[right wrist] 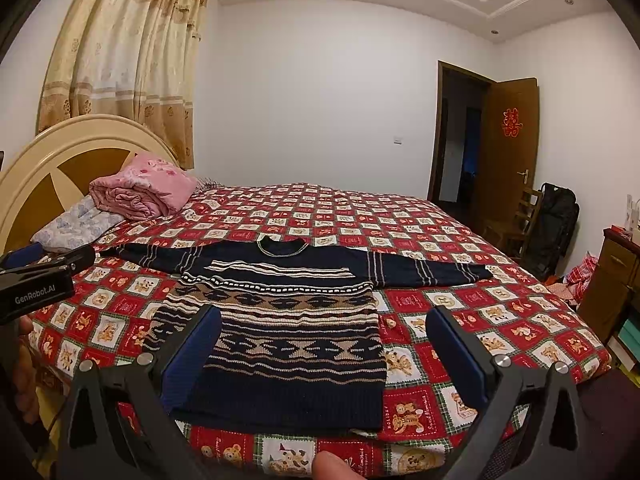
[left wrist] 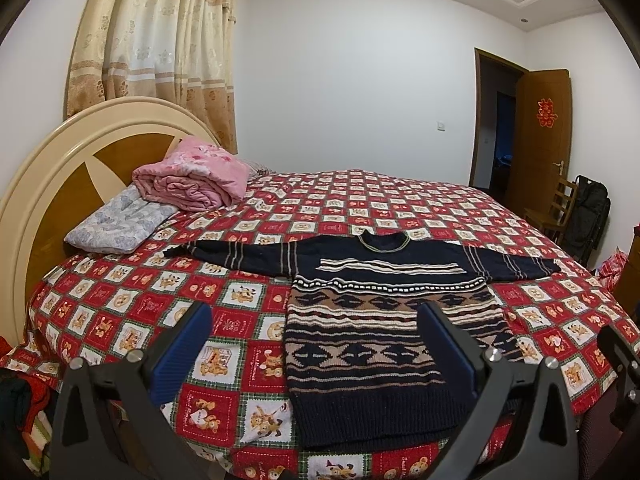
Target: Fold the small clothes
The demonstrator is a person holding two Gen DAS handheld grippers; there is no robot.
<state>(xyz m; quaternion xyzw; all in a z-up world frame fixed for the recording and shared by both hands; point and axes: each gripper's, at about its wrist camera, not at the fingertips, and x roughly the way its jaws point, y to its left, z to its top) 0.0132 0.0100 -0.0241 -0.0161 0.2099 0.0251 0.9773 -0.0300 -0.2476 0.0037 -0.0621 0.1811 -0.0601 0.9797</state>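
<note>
Across the lower middle of both wrist views a dark patterned sweater (left wrist: 372, 320) lies spread flat on the bed (left wrist: 240, 240), front up, its collar toward the far side and its ribbed hem nearest the cameras, so the body runs from the bottom of the frame upward while the two sleeves stretch out left and right along a single crosswise line just below the collar. The left gripper (left wrist: 316, 344) hangs released above the near edge, its blue pads wide apart and holding nothing; in its view the sweater body sits right of centre, with the right pad overlapping the body's right edge and the left pad over bare bedspread. The right gripper (right wrist: 324, 344) is likewise spread and empty; in its view the body fills the gap from the left pad to about the middle, and checked bedspread fills the rest. From this I judge that each gripper stands nearer its own side of the hem than either sleeve, which lie farther up the frame. The left sleeve tip points toward the folded pink quilt (left wrist: 192, 176) at upper left; the right sleeve tip reaches toward the bed's right edge. Neither gripper touches the fabric, as far as the views show.
</note>
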